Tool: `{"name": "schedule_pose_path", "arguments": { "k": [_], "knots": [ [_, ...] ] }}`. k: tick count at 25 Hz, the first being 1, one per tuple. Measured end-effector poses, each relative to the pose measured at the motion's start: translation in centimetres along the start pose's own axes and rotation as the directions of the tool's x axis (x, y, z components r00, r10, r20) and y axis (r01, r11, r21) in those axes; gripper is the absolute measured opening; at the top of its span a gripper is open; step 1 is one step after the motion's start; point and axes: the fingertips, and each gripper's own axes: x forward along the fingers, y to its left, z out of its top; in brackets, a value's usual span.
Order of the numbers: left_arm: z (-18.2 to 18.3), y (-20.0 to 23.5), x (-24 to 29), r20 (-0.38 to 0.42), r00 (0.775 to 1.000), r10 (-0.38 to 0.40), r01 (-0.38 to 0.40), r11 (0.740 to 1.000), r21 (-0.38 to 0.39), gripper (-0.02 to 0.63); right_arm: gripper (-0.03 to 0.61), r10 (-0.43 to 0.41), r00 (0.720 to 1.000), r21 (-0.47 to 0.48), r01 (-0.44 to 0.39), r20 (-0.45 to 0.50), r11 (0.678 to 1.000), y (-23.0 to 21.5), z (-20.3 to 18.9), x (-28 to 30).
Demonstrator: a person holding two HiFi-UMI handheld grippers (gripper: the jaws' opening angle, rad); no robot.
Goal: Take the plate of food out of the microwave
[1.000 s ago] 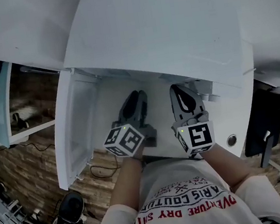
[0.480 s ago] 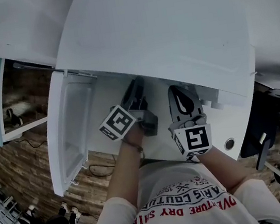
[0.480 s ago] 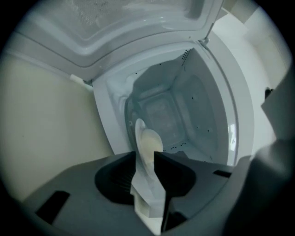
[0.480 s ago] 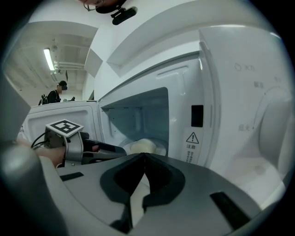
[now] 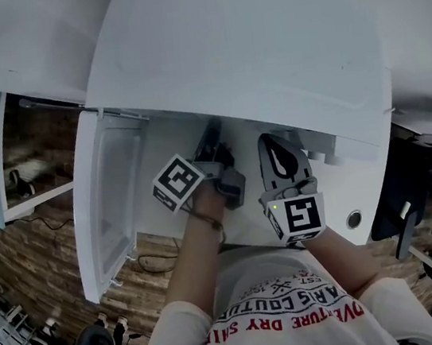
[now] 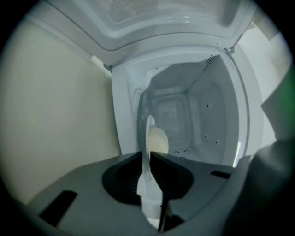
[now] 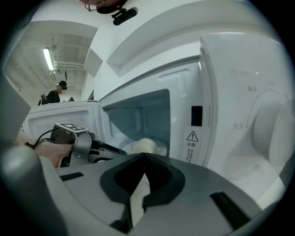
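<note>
The left tongs (image 5: 213, 136) are reaching into the open microwave (image 5: 263, 56), turned onto their side, and they are clamping the near rim of the plate (image 6: 146, 138). In the left gripper view the jaws are pressing on that white rim from both sides, so the plate is showing edge-on between them, with a pale, rounded piece of food (image 6: 158, 140) sitting on it. The plate is lying inside the microwave's cavity, just behind the opening.

The right tongs (image 5: 274, 141) are hovering in front of the microwave, outside the cavity and to the right of the left tongs. Their jaws are meeting at the tips with nothing between them. Through the right gripper view (image 7: 144, 156), the plate (image 7: 130, 148) and its food (image 7: 145, 145) are showing low inside the cavity, and the left tongs (image 7: 115, 151) are coming in from the left side of the microwave to touch the plate.

The microwave's door (image 5: 111, 199) is hanging wide open on the left of the cavity. The control panel (image 7: 267, 124) is sitting on the right of the cavity, with a warning label (image 7: 192, 137) on the frame beside the opening.
</note>
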Motion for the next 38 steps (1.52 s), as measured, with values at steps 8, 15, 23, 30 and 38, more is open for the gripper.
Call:
{"name": "schedule_pose_path", "arguments": {
  "k": [8, 15, 23, 30, 38],
  "knots": [
    [0.6, -0.4, -0.7, 0.014, 0.998, -0.059, 0.060, 0.995, -0.076, 0.014, 0.012, -0.011, 1.000, -0.007, 0.011, -0.008, 1.000, 0.4, -0.1, -0.4],
    [1.2, -1.2, -1.7, 0.021, 0.993, -0.116, 0.117, 0.992, -0.047, 0.012, 0.012, -0.030, 0.999, -0.009, 0.030, -0.015, 1.000, 0.8, -0.4, -0.8],
    [1.3, -2.4, -3.9, 0.001, 0.980, -0.199, 0.199, 0.980, -0.029, 0.014, 0.012, -0.070, 0.998, -0.013, 0.070, -0.001, 0.997, 1.7, -0.2, -2.0],
    [0.9, -4.5, -7.0, -0.029, 0.962, -0.272, 0.271, 0.962, -0.039, 0.012, 0.012, -0.113, 0.993, -0.009, 0.113, 0.023, 0.994, 2.6, 0.6, -3.9],
    [-0.7, -6.1, -11.7, -0.082, 0.959, -0.270, 0.267, 0.962, -0.052, 0.014, 0.012, -0.163, 0.983, -0.008, 0.164, 0.081, 0.986, 3.3, 2.8, -6.4]
  ]
}}
